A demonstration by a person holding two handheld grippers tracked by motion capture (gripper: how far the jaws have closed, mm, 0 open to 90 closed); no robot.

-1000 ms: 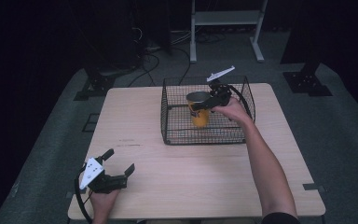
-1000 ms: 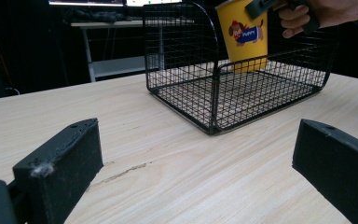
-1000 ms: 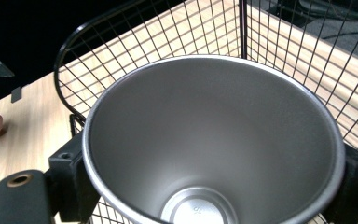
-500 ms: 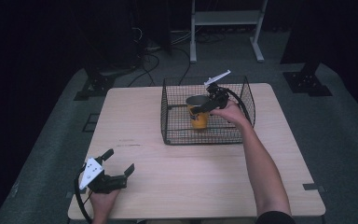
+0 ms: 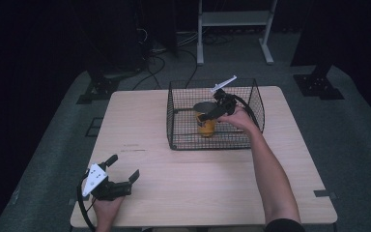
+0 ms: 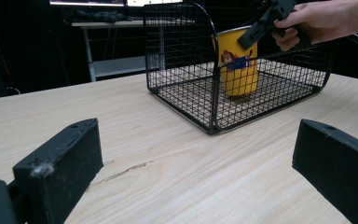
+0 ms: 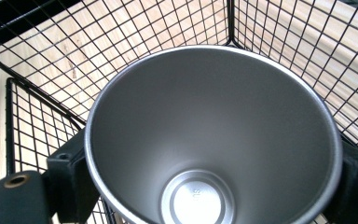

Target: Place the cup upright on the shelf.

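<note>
Right now my right gripper (image 5: pixel 207 115) is down inside the wire basket (image 5: pixel 257 99), and its two black jaws hug a yellow cup (image 5: pixel 206 126), one on each side near the rim. The cup stands up straight on the basket floor, close to the middle. From above, my gripper and hand cover most of the cup, so I see just a bit of yellow under them. Looking along the right gripper, I peer straight down into the shiny grey inside of the cup (image 7: pixel 214 135), which hides most of both jaws. The picture on the cup (image 6: pixel 237 60) is behind the wires and too small for me to make out.

My left gripper (image 5: pixel 123 170) rests near the front left corner of the wooden table (image 5: pixel 140 121), well away from the basket. Its jaws are spread wide and hold nothing. My left hand (image 5: pixel 106 207) is cut off at the bottom edge
</note>
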